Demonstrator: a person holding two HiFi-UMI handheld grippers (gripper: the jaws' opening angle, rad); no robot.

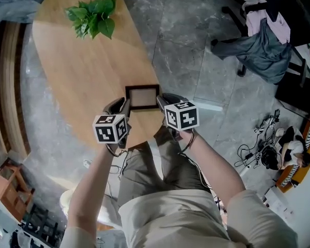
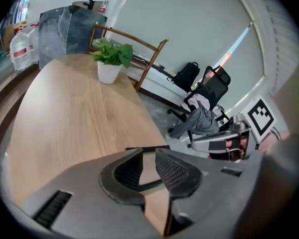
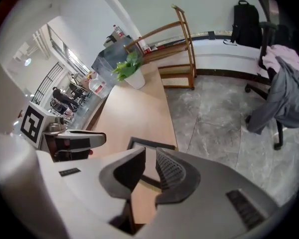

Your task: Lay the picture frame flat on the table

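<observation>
Light wood formed the oval tabletop (image 1: 72, 76), which stood on a grey stone floor (image 1: 181, 45). The picture frame (image 1: 142, 97), dark-bordered with a pale centre, sat at the near end of the tabletop, close to its edge. From the right gripper view it appeared to lie flat on the wood.

The left tool (image 2: 148, 166) was at the frame's left side. Its jaws stood narrowly apart, and the frame's dark border showed across the gap between them. No clamping on the frame could be confirmed. The right tool (image 3: 150, 166) was at the frame's right side in like condition: jaws slightly parted, the frame's border and pale centre visible between and beyond them.

The left marker cube (image 1: 111, 128) and the right marker cube (image 1: 182, 115) sat just short of the frame on either side, over the tabletop's near edge.

A potted plant (image 1: 93, 15) stood at the far end of the tabletop, well apart from the frame. An office chair draped with clothing (image 1: 263, 40) stood on the floor to the right.
</observation>
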